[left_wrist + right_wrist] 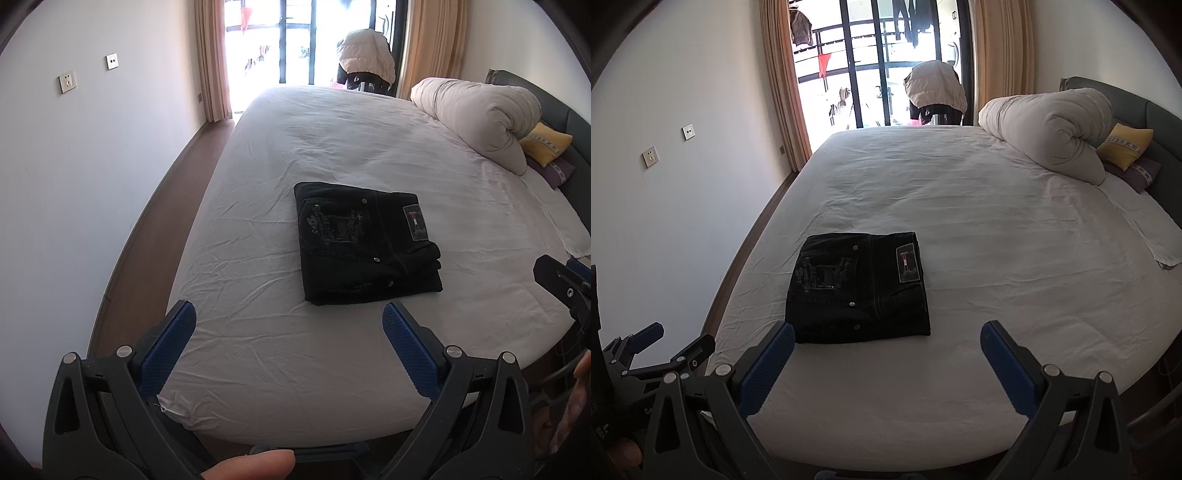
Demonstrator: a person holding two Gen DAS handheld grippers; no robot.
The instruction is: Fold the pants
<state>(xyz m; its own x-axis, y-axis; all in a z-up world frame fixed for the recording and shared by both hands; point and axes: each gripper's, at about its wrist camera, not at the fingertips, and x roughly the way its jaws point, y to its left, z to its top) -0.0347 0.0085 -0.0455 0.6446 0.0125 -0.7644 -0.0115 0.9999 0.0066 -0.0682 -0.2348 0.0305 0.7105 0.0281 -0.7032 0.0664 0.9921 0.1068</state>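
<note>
Black pants (364,242) lie folded into a compact rectangle on the white bed sheet (280,350), back pocket embroidery and a patch label facing up. They also show in the right wrist view (858,288). My left gripper (288,317) is open and empty, held above the bed's near edge, short of the pants. My right gripper (886,334) is open and empty, just in front of the pants. The right gripper shows at the right edge of the left wrist view (563,286); the left gripper shows at the lower left of the right wrist view (676,343).
A rolled cream duvet (1049,134) lies at the bed's far right by a yellow pillow (1124,144) and a purple one (1134,170). A white wall (665,166) with sockets runs along the left. A glass balcony door (879,62) with curtains is beyond the bed.
</note>
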